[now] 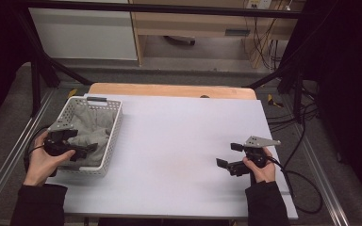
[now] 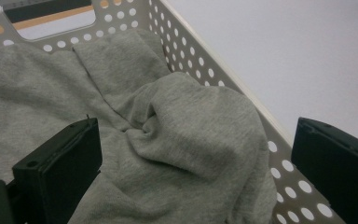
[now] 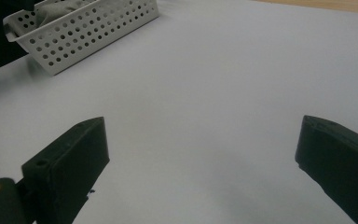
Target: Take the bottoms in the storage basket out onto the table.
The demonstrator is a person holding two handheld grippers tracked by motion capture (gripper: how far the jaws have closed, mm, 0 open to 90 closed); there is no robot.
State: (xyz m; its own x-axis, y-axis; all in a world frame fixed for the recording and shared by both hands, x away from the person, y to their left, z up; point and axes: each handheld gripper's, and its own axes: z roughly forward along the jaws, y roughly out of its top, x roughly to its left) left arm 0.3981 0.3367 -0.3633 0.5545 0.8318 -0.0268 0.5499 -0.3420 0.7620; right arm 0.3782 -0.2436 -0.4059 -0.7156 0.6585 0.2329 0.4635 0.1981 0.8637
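A person sits at a bench with a pale, plain top, holding a hand-held gripper in each hand.

At the left side of the bench stands a white plastic basket, rectangular, its walls pierced with rows of round holes and a handle slot at its far end. Inside it lies a grey cloth, a soft, heathered knit like sweatshirt fabric. The cloth is crumpled rather than folded: it bunches into rounded humps and deep creases, and a straight seam or folded edge runs across the part nearest the far wall. In the left gripper view the grey cloth heaps highest against the basket's long perforated wall and reaches close to its rim.

The left hand-held gripper hovers over the near end of the basket, just above the cloth. Its jaws are spread wide apart; in its own view, one jaw sits over the fabric and the other over the basket's rim. Whether the lower jaw touches the cloth cannot be told.

The right hand-held gripper is held low over the bare right part of the bench, well apart from the basket, pointing towards it. Its jaws are also spread wide, with nothing between them. In the right gripper view the basket sits far off at upper left.
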